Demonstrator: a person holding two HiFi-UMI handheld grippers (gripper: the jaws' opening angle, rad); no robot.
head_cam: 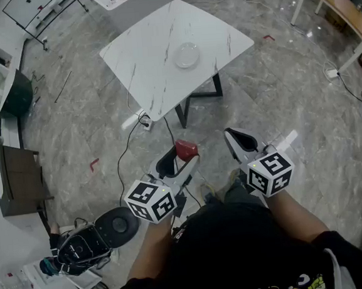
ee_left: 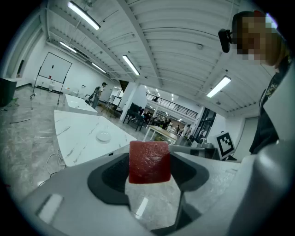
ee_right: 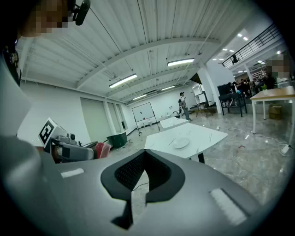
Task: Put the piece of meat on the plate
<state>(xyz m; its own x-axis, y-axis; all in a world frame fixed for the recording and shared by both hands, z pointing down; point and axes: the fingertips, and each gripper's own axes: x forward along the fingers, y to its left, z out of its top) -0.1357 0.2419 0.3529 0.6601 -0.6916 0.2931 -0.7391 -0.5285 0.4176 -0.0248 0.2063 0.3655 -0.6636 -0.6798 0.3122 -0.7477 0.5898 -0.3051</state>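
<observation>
A red, square piece of meat point(head_cam: 186, 149) sits between the tips of my left gripper point(head_cam: 183, 155), whose jaws are shut on it; it fills the centre of the left gripper view as a red slab point(ee_left: 148, 162). The white plate point(head_cam: 186, 54) lies on the white marble table point(head_cam: 142, 56), well ahead of both grippers and with nothing on it. It also shows small in the left gripper view point(ee_left: 103, 136) and in the right gripper view point(ee_right: 180, 143). My right gripper point(head_cam: 233, 136) is level with the left one, over the floor; its jaws meet at the tips point(ee_right: 144, 154) and hold nothing.
I stand on a grey marble floor short of the table. Cables and a power strip point(head_cam: 142, 120) lie by the table's black legs. A black round device point(head_cam: 115, 225) sits at my lower left, a brown cabinet point(head_cam: 17, 177) further left, and a wooden desk point(head_cam: 339, 7) at the top right.
</observation>
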